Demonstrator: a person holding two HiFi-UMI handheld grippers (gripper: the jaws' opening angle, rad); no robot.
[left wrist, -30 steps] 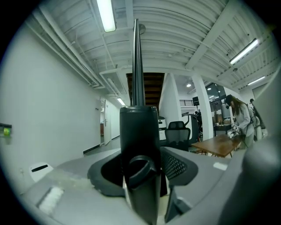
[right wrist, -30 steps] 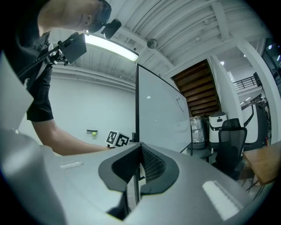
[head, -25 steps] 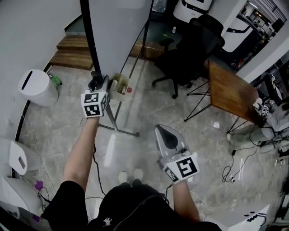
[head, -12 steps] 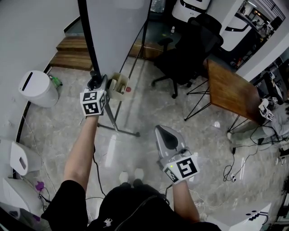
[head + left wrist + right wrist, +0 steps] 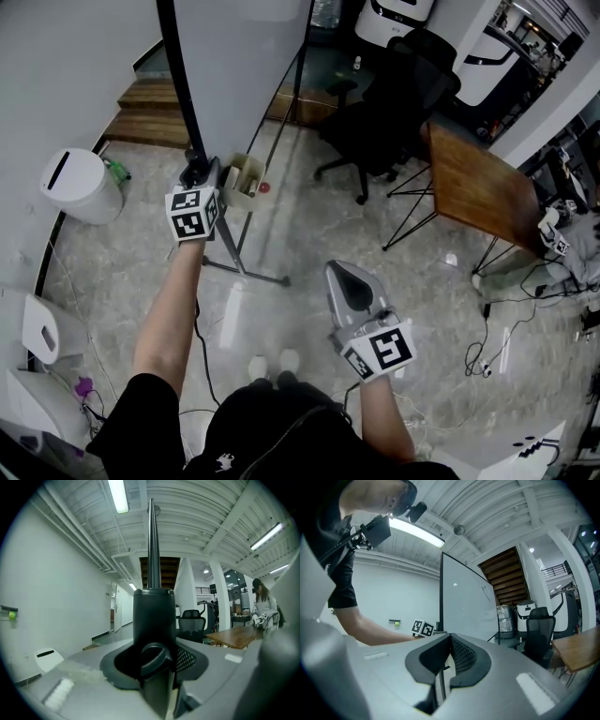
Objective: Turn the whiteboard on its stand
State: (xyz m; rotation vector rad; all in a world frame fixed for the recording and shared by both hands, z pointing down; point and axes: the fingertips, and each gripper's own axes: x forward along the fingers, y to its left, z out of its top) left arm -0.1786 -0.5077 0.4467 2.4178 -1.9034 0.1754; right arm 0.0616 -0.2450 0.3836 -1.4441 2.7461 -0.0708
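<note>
Little changed, left fingers (image 5: 123, 670) still clamping whiteboard stand post (image 5: 153, 613), right fingers (image 5: 464, 657) closed, empty, barely shifted.

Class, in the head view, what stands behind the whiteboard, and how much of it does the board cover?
Wooden steps show to the left of the whiteboard, and more brown wood shows past its right edge. The board covers the stretch between them, and anything else behind it is hidden.

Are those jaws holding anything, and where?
Left gripper holds the whiteboard by its black side post; right gripper holds nothing.
</note>
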